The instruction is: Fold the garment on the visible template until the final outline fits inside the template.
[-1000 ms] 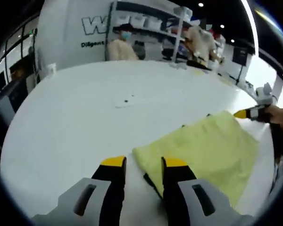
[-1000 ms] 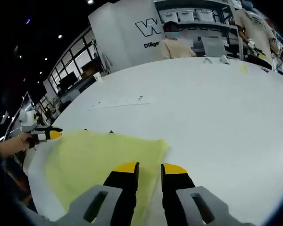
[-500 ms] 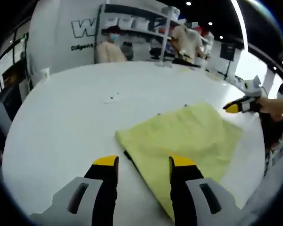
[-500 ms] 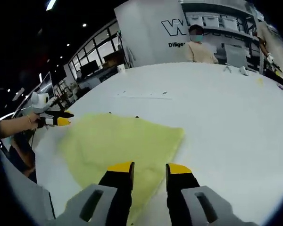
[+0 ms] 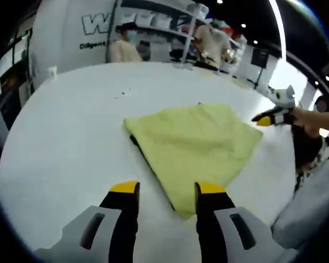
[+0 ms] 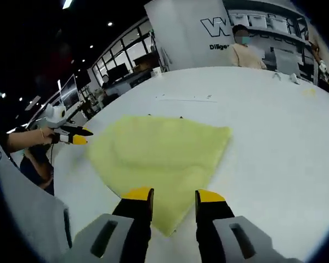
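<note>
A folded pale yellow garment lies flat on the round white table. A thin dark strip peeks out along its left edge. My left gripper hovers open just short of the garment's near corner, with nothing between its fingers. The right gripper, held by a hand, hangs beyond the cloth's right corner. In the right gripper view the garment spreads ahead of my right gripper, which is open and holds nothing. The left gripper shows there beside the cloth's left edge.
Small black marks dot the table behind the garment. People stand at shelves past the far rim, next to a white lettered panel. The person's body is at the table's right edge.
Both grippers have pulled back from the garment and their jaws stand wider apart. The cloth now lies wholly ahead of the fingertips in both views and has not changed shape.
</note>
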The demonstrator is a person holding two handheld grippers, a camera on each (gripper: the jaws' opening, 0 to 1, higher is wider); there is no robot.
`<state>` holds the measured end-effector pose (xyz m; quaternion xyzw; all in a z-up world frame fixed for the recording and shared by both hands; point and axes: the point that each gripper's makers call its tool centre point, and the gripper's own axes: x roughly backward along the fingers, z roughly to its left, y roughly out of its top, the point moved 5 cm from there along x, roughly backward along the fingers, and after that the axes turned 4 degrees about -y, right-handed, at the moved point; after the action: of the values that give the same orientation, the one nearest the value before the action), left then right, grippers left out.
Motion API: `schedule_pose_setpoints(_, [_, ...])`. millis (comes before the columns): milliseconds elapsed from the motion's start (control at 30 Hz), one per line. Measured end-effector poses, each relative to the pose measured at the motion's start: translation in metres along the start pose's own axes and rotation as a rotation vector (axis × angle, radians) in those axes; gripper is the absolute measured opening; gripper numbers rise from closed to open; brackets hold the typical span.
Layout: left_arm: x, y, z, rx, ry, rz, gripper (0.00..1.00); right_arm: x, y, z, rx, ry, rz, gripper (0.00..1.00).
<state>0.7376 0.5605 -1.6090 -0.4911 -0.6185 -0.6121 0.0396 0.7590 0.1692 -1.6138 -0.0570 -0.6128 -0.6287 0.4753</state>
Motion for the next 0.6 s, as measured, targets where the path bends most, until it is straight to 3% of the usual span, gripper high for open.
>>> schedule_pose_setpoints(267, [0.001,-0.036,-0.008,-0.050,-0.030,0.080,0.30,0.011,-0.015,0.006,-0.008,0.015,0.028,0.26])
schedule_pose_setpoints(600, [-0.002,-0.035,-0.011,-0.053,-0.060,0.065,0.10,0.010,-0.030,0.007,-0.037,0.031,0.059,0.22])
